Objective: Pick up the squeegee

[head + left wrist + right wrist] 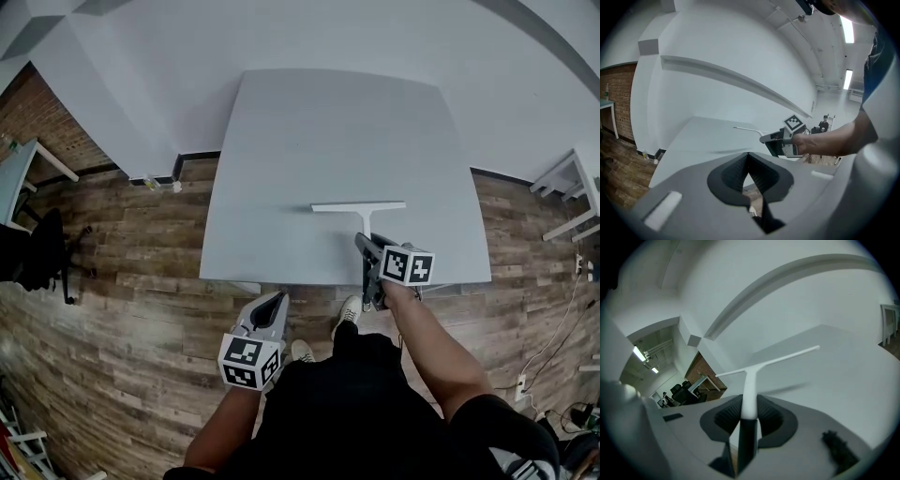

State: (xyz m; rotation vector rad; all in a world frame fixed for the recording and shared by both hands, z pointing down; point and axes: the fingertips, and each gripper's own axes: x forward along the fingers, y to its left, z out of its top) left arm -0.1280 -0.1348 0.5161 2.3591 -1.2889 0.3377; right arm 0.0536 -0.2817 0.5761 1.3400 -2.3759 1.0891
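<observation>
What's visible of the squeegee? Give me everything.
The squeegee is T-shaped: a thin white crossbar on a slim handle, white near the bar, dark at its lower end; it looks plastic. The right gripper is shut on the handle where white meets dark, bar pointing away from the person. It is over the near part of the grey table; its shadow lies apart from the bar, so it seems lifted clear. Nothing else touches it.

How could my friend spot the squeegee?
Find the big pale grey square table on the wooden floor. Near its front edge, the right gripper holds a white T-shaped squeegee by its handle. Its thin crossbar sets it apart from the chunky grey gripper.
</observation>
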